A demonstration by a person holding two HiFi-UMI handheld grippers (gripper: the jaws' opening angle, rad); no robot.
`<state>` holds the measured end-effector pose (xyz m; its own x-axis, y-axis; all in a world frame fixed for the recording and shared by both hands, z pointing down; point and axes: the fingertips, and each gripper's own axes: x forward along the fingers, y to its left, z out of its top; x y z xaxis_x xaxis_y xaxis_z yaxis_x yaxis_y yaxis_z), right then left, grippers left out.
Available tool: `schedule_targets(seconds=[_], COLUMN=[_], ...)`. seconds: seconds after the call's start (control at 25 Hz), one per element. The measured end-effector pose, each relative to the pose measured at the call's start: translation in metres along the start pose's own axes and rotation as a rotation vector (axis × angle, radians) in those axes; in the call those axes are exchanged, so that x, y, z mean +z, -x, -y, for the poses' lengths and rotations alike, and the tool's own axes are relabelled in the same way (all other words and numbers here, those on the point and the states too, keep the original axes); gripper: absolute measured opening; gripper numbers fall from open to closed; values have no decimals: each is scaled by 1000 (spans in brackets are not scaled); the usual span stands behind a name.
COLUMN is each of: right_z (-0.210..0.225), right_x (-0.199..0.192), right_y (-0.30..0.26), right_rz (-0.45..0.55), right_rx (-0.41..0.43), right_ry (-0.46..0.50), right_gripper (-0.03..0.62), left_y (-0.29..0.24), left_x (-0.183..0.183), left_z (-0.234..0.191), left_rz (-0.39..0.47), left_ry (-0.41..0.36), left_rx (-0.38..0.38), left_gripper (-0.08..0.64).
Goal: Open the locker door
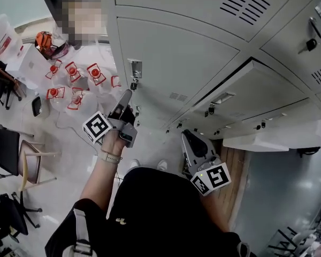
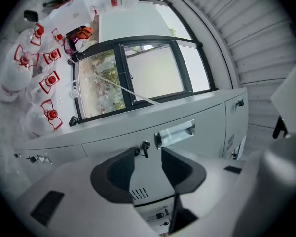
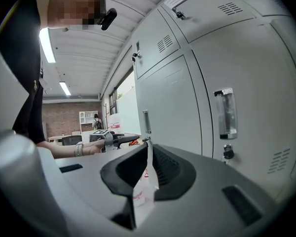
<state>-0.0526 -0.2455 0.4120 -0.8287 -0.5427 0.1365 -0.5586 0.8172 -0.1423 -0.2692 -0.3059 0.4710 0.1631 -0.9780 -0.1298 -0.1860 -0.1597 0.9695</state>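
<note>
Facing the person, the grey locker door sits shut and flush in its bank, straight ahead of the left gripper. Its long axis is vertical: the right gripper view shows the doors standing tall and upright. Near its left edge are a clear pull handle and, just under it, a key in the lock. The left gripper points at that lock with its jaws well apart, the key just beyond their tips and nothing pressed between the pads. Only the left gripper view shows this gap, and there the door appears turned on its side. The right gripper is held back by the person's waist, jaws drawn almost together on nothing. Red-capped water jugs crowd the floor at left.
</note>
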Motion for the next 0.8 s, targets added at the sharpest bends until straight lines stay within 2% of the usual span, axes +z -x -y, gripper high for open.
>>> schedule_targets(seconds=[0.16, 0.28, 0.32, 0.4, 0.44, 0.56, 0.72, 0.8], right_z=[8, 14, 15, 16, 16, 15, 8, 2], right_x=[-5, -7, -8, -9, -9, -11, -14, -16], right_y=[5, 11, 12, 15, 17, 20, 23, 26], right_rz=[-11, -17, -18, -19, -19, -17, -15, -15], right_rx=[-79, -128, -141, -163, -173, -199, -227, -244], right_ry=[-11, -27, -30, -35, -37, -48, -69, -85], right_gripper=[51, 51, 51, 51, 51, 51, 51, 51], left_y=[-17, -21, -22, -25, -26, -24, -19, -13], left_x=[0, 1, 2, 2, 2, 5, 0, -2], left_z=[-2, -16, -19, -13, -10, -17, -13, -14], left_rz=[-44, -72, -70, -60, -59, -77, -83, -94], left_ry=[16, -2, 1, 37, 36, -47, -11, -17], left_rx=[-20, 25, 31, -1, -11, 31, 17, 26], left_gripper=[166, 164, 153, 110, 92, 70, 67, 67])
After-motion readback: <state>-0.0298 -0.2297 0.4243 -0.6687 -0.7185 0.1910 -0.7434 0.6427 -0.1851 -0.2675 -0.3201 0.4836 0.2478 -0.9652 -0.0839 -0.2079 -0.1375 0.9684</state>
